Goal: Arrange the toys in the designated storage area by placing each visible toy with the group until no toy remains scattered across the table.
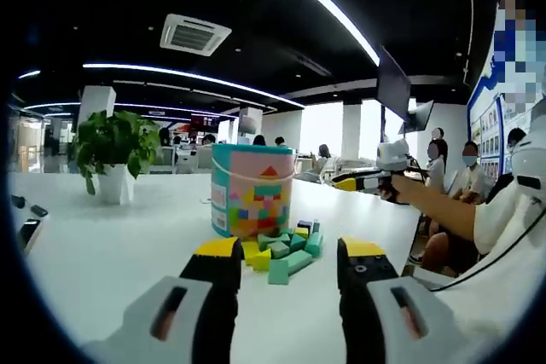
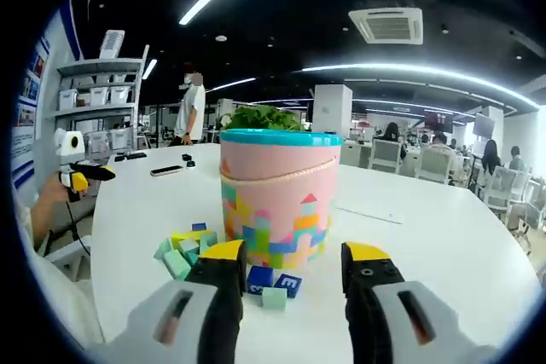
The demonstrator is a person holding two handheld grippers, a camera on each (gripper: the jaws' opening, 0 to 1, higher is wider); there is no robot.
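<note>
Both my grippers, left (image 1: 288,272) and right (image 2: 293,272), jaws wide, holding nothing. Toy blocks (image 1: 286,251) scattered just ahead by pink bucket (image 1: 252,189); bucket likely storage spot, blocks clustered beside it.

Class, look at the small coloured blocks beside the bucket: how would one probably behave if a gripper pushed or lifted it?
The blocks have flat faces and square edges, so one would likely slide on the white table, not roll. They look solid and stiff, probably light. Lying tightly bunched by the bucket, a pushed block would likely nudge its neighbours.
</note>
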